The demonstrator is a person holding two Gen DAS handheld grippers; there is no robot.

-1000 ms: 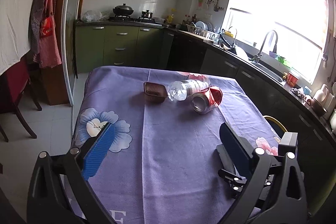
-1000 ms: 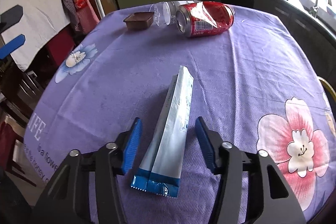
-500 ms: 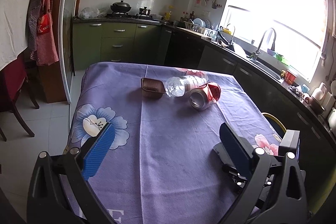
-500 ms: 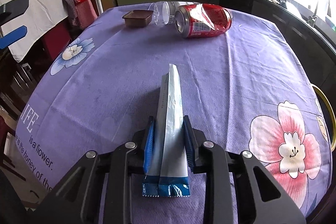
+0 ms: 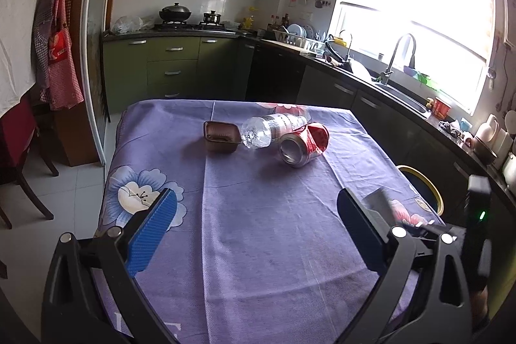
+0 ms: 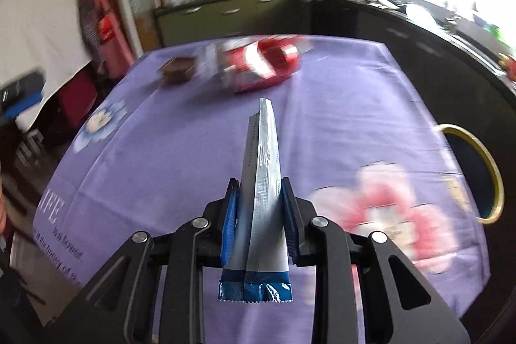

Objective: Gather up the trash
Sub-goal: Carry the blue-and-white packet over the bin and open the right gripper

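The wrapper (image 6: 262,182), a long, flat, silvery foil sachet with a dark blue band and a saw-toothed seal at its near end, is pinched between the two blue pads of the right gripper (image 6: 259,215), whose jaws have just been closing onto it. It is folded lengthwise along a central crease, and fine print can be made out on its faces but cannot be read. Its long axis runs along the fingers of the gripper: the tapered far end points away from the camera towards the crushed red can (image 6: 261,65), while the blue sealed end projects back past the pads. The sachet is held over the purple flowered tablecloth (image 6: 193,134); whether its far tip touches the cloth cannot be told, as the right wrist view is blurred. The can lies on its side at the far part of the table, with a clear plastic bottle (image 5: 274,129) lying beside it and touching it, and a small brown tray (image 5: 222,137) just to the left of the bottle. A round bin with a yellow rim (image 6: 477,173) is seen beyond the table's right edge. The left gripper (image 5: 254,237) is held over the near part of the cloth with its jaws spread wide and nothing between them
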